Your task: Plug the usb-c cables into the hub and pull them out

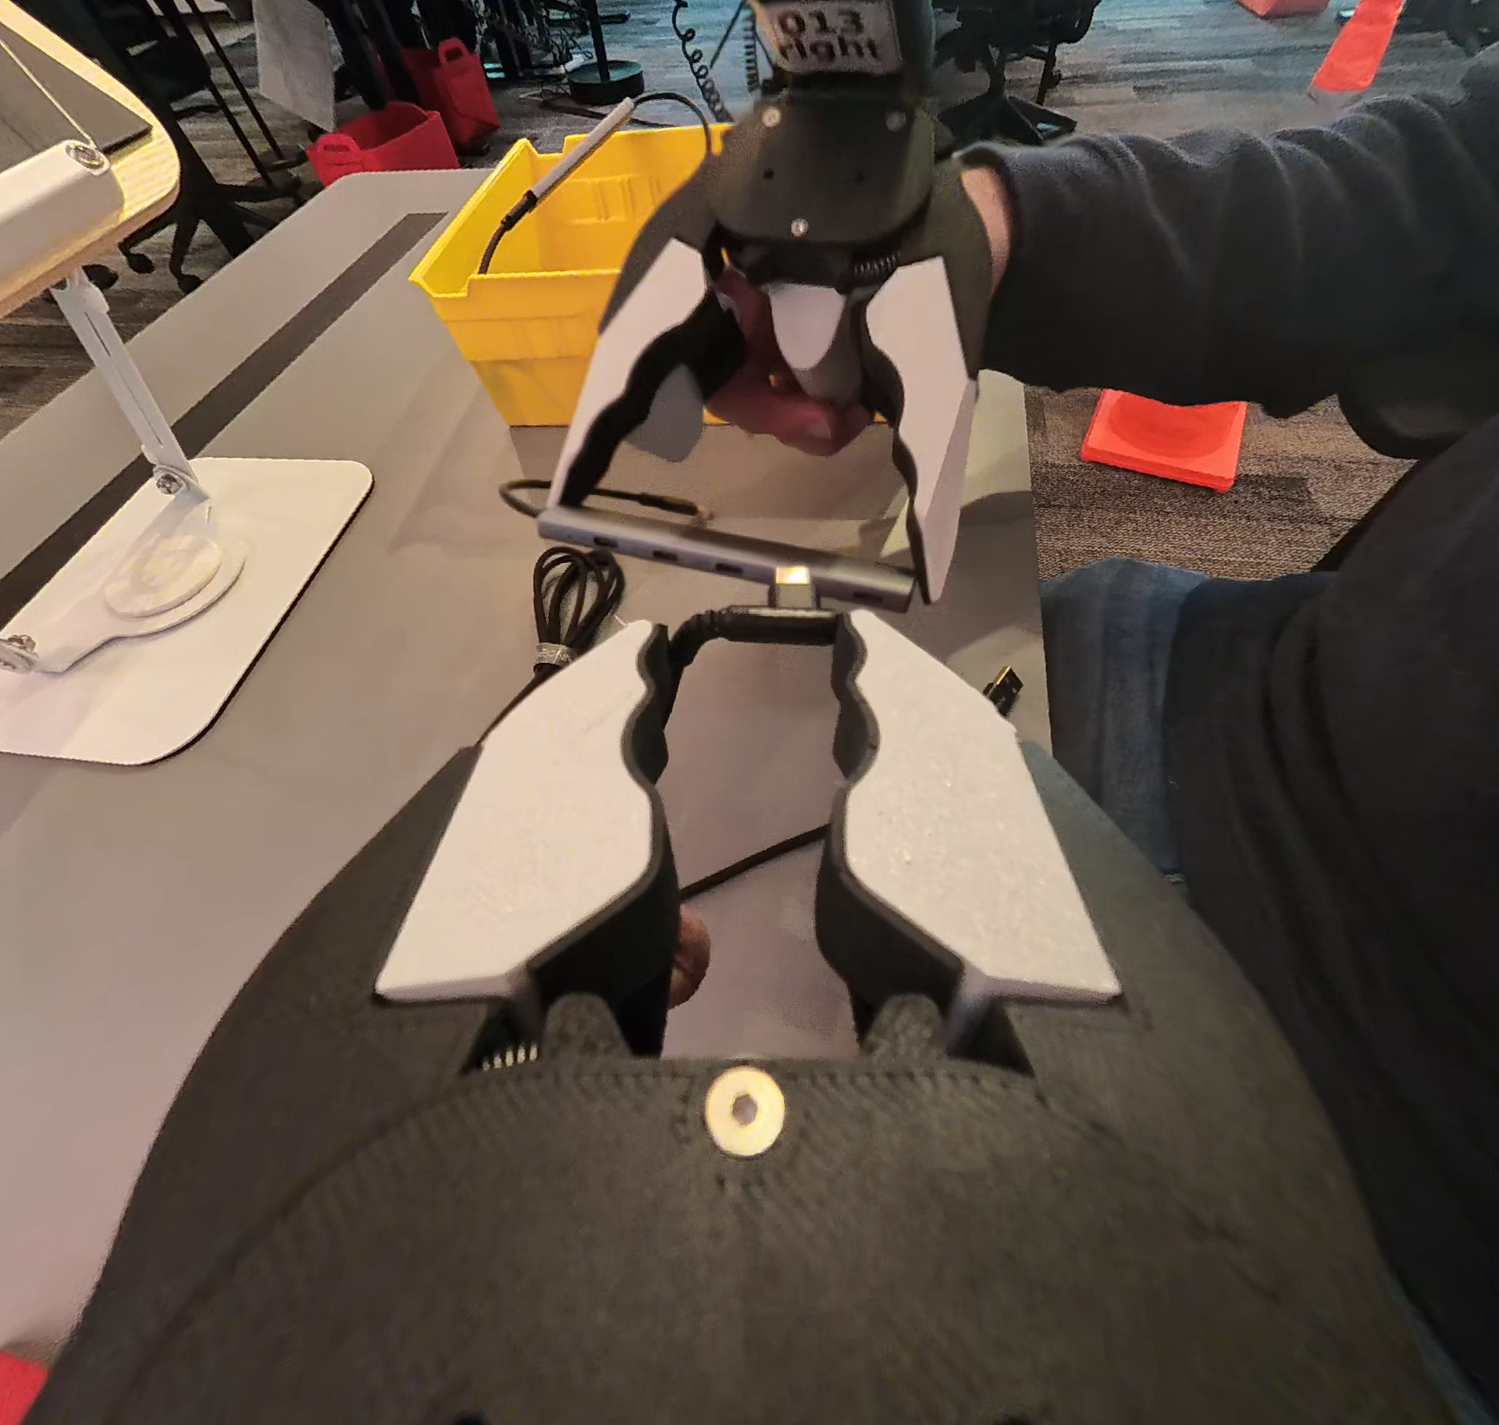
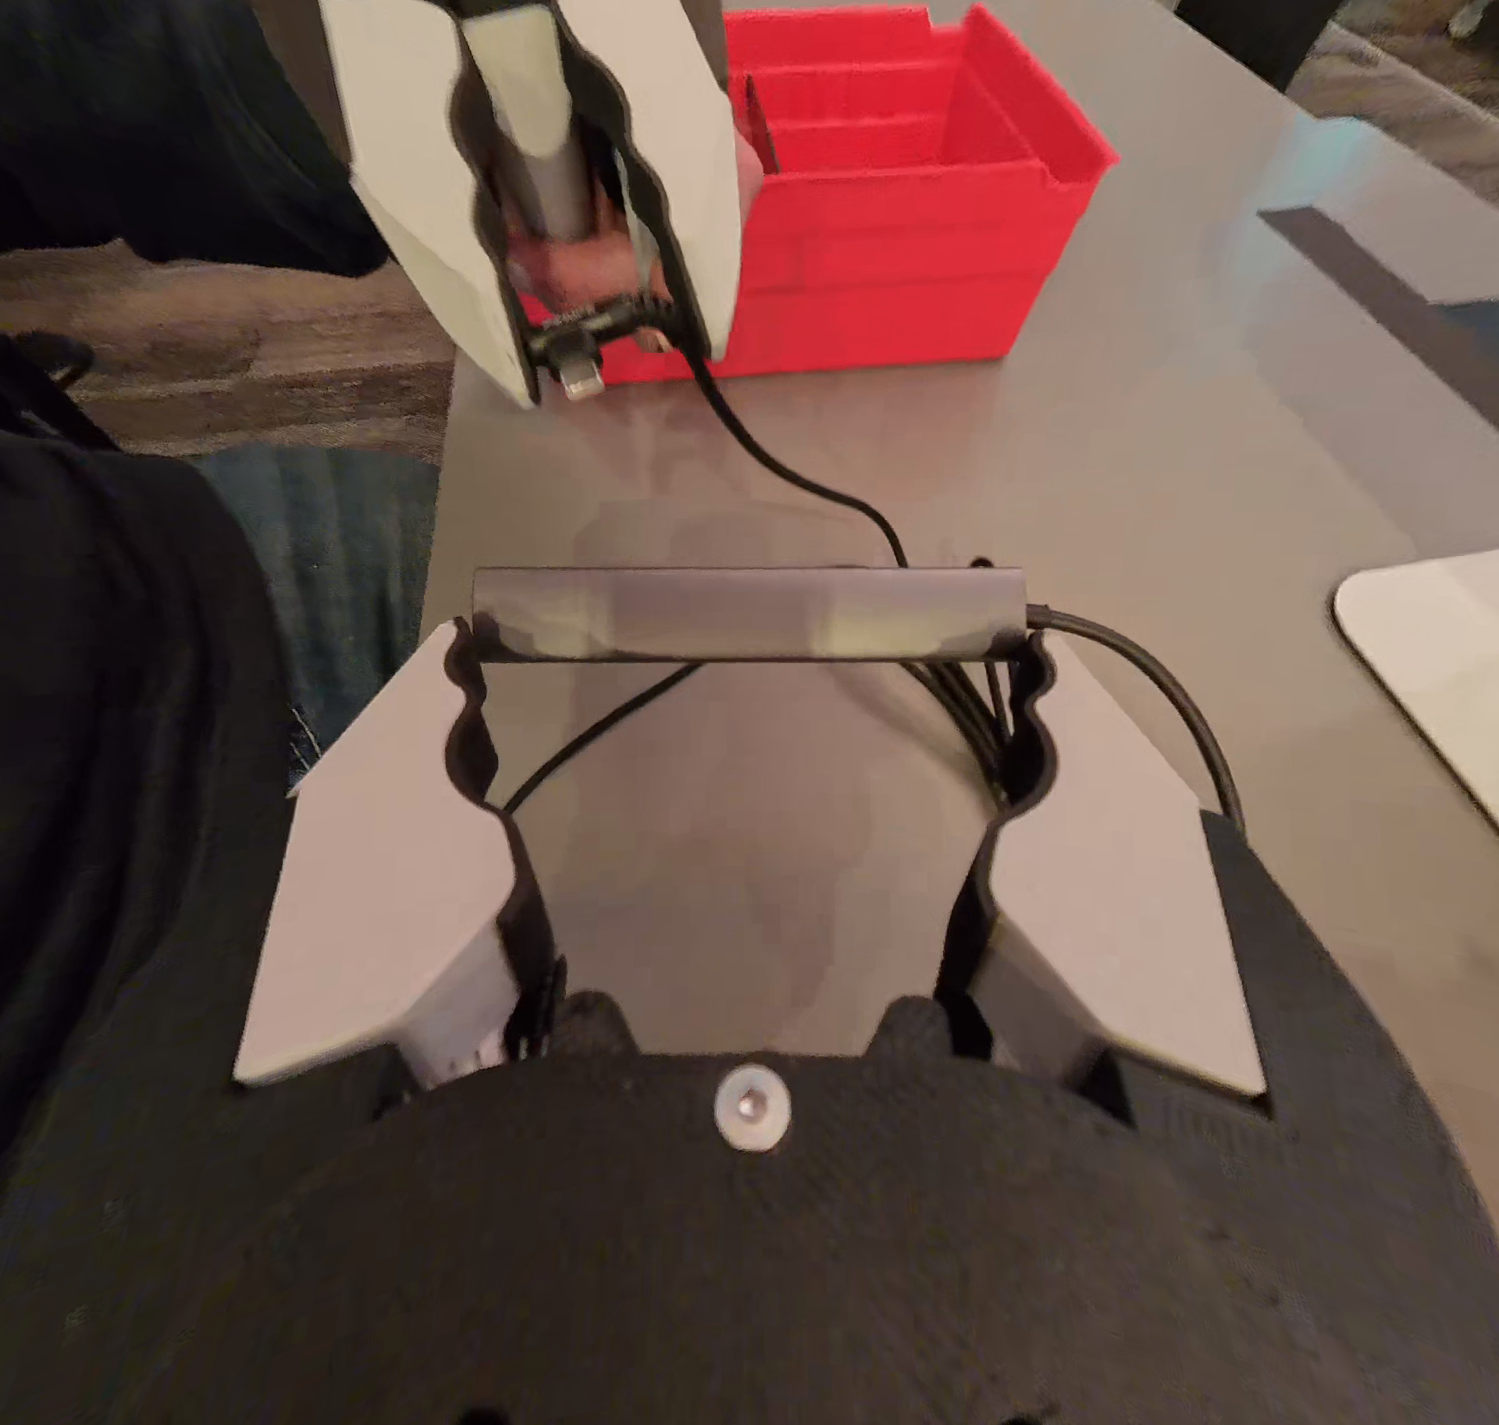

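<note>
Hub [image 2: 746, 614] pinched end to end by right hand-held gripper [image 2: 750, 648] above grey surface [image 2: 1136, 429] | left hand-held gripper [image 1: 758, 636] clamps usb-c cable [image 2: 779, 469] plug, just short of hub | red bin [image 2: 908, 250] behind; yellow bin [image 1: 519, 307], coiled cable [image 1: 572, 595] near

Grey hub [image 2: 746, 614], black cable [image 2: 779, 469] — red bin [image 2: 892, 250], yellow bin [image 1: 519, 307].

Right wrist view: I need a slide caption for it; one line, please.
Right claw grips the grey hub by its ends above the table; left claw holds a cable plug, unplugged, before a red bin.
</note>
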`<state>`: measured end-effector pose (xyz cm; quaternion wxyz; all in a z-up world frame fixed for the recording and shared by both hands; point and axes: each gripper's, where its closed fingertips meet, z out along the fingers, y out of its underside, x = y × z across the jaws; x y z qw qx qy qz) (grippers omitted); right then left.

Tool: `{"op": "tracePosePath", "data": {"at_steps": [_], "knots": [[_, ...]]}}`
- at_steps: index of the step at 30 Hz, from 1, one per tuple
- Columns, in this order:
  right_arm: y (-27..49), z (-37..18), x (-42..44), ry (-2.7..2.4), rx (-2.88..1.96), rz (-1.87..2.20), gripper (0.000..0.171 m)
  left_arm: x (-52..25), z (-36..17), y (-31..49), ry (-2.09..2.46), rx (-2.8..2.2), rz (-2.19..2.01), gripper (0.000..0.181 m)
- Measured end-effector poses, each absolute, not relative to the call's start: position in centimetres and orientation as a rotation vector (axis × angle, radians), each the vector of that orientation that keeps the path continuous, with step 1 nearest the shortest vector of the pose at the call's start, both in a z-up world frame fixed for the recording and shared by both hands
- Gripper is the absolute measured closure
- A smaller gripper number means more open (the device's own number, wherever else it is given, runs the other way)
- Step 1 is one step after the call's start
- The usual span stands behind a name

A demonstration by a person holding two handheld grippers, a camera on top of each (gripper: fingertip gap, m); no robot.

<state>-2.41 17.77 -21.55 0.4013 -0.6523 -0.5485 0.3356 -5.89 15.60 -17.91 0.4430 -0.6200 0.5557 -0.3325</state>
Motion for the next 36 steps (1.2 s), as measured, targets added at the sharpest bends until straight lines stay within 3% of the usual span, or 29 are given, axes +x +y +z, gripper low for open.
{"op": "tracePosePath", "data": {"at_steps": [9, 36], "knots": [[16.9, -19.3, -3.5, -1.470, -1.512, 0.926, 0.045, -5.4, -18.1, 14.7, 1.435, -1.531, -0.833, 0.143], [16.2, -19.4, -4.3, -1.677, -1.465, 0.756, 0.046, -5.0, -19.2, 14.2, 1.508, -1.558, -0.800, 0.143]]}}
